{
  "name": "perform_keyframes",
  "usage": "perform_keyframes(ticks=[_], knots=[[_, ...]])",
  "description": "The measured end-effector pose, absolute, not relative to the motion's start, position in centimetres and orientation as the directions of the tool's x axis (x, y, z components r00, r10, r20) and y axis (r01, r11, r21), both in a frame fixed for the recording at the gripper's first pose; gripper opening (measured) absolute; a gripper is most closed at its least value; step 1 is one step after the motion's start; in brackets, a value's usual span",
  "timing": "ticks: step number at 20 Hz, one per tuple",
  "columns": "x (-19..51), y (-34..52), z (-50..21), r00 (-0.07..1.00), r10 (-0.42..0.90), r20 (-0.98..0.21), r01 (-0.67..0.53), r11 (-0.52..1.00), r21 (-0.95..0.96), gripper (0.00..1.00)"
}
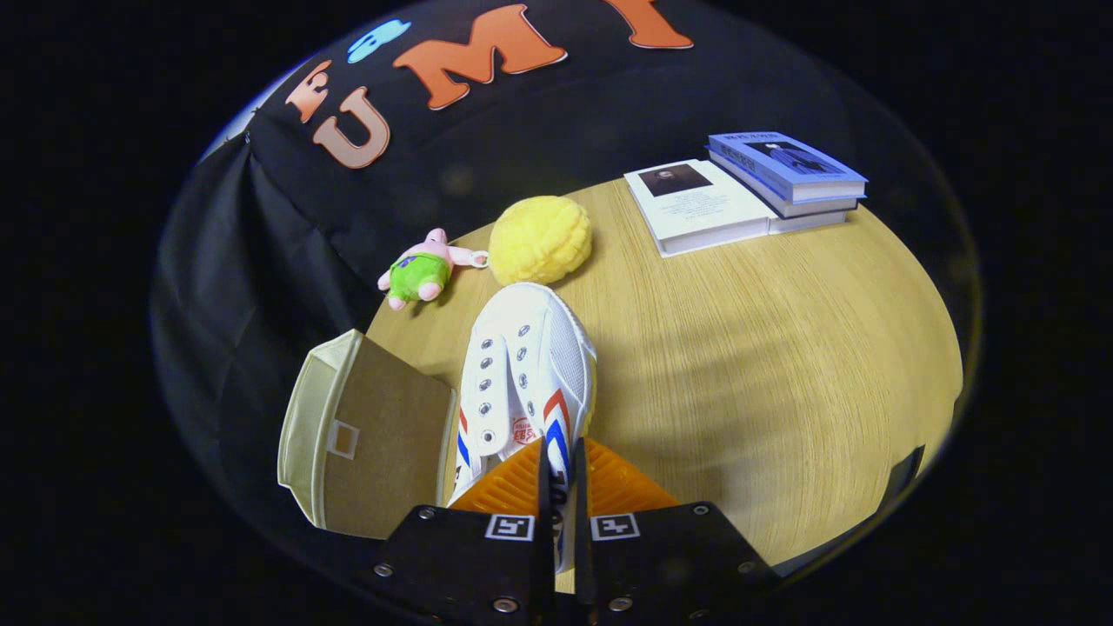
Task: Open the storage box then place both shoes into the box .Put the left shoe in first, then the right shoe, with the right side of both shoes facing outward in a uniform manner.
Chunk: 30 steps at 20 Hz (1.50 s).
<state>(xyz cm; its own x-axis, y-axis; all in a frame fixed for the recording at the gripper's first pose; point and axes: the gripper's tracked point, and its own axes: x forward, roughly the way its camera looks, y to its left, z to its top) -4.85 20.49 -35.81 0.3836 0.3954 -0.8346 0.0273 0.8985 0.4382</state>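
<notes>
Gripper view: the wide surface (pixel 783 348) has lots of open room on the right. Storage box (pixel 365 435) sits at its left edge. The gripper (pixel 556 487) squeezes the white shoe (pixel 530 374) beside it.

— What do your tongs look like?
— My gripper (pixel 557 474) has two black blocks with silver screws, and each carries a small square black-and-white marker.
— And the fingers (pixel 509 487)?
— Orange, wedge-shaped, ribbed on top, with black inner edges.
</notes>
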Motion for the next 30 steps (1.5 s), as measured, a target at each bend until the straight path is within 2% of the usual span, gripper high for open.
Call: perform_keyframes(ticks=[6, 17, 29, 30], knots=[[-3.2, 25.7, -29.9, 0.425, 0.471, -0.773, -0.090, 0.872, 0.481, 0.09], [-3.7, 38.4, -24.5, 0.377, 0.633, -0.676, -0.269, 0.773, 0.574, 0.09], [-5.1, 45.0, -27.6, 0.305, 0.631, -0.714, -0.396, 0.766, 0.507, 0.10], [-5.1, 45.4, -27.5, 0.310, 0.638, -0.705, -0.401, 0.760, 0.512, 0.16]])
